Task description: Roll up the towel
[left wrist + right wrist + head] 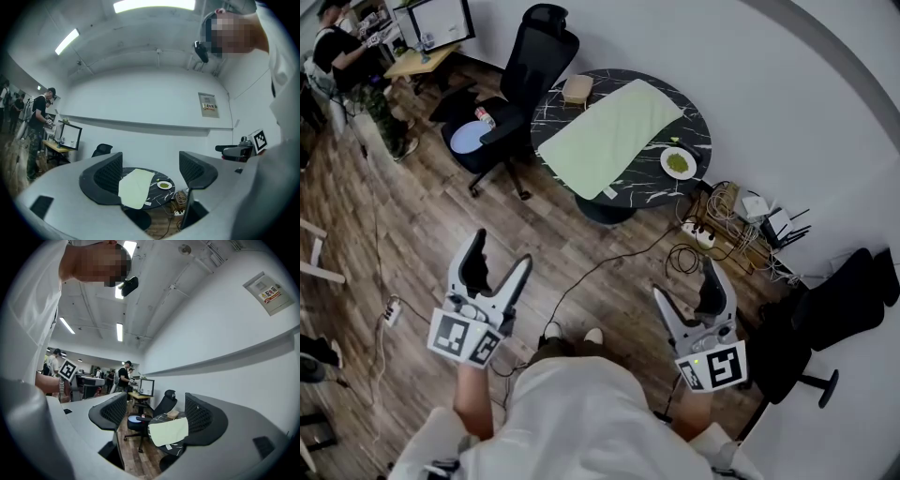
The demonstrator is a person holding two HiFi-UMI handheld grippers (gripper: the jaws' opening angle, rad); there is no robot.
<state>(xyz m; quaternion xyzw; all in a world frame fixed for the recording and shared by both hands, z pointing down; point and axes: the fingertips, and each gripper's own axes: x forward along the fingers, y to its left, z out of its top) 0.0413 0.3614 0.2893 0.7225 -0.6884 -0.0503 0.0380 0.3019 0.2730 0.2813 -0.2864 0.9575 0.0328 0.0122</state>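
Observation:
A pale green towel [609, 136] lies spread flat across a round black marble-patterned table [553, 105], one corner hanging over the near rim. It shows far off between the jaws in the left gripper view [136, 187] and the right gripper view [168, 431]. My left gripper [497, 264] and right gripper [689, 295] are held level in front of the person's body, well short of the table. Both are open, with nothing between their jaws.
A white plate with something green [678, 162] and a small tan box [576, 90] sit on the table. A black office chair [511, 103] stands at its left. Cables and a power strip [712, 230] lie on the wood floor by the wall. People work at a desk [417, 58] far left.

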